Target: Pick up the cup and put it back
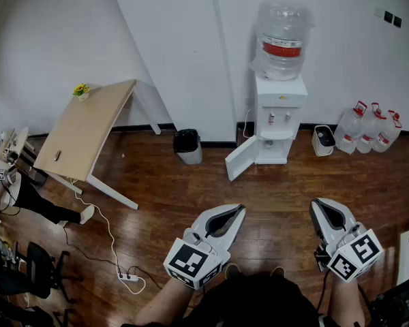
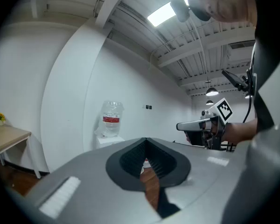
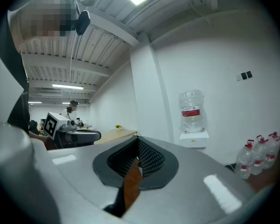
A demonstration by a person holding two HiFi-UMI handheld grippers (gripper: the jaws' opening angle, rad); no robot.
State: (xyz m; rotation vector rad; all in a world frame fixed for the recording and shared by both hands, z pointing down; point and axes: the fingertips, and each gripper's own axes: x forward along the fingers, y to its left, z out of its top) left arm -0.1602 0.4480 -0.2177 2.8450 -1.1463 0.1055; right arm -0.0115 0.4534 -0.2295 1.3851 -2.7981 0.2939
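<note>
Nearest, the left gripper [image 1: 238, 210] and the right gripper [image 1: 315, 204] are held level over the wood floor [image 1: 191, 196], side by side but well apart, both aimed ahead. The right jaws are pressed fully together with nothing in them. The left jaws are drawn in narrow, tips meeting or all but meeting, and also carry nothing; only floor shows through the slot behind the tips. Further on, straight ahead, stands a white dispenser [image 1: 279, 111] against the wall, a bottle [image 1: 281, 36] upended on top and its lower door [image 1: 240, 159] swung open toward the left. A dark bin [image 1: 188, 145] sits just left of that door, and a cluster of jugs [image 1: 371, 131] stands near the wall to the right. Off to the left is a wooden surface [image 1: 88, 128] with a small pot of flowers [image 1: 81, 90] at its far corner. No cup can be made out in any view; it may be in or at the dispenser, but that cannot be told. By this showing the task is at its very start: the cup is still to be reached, grasped, lifted and set back.
</note>
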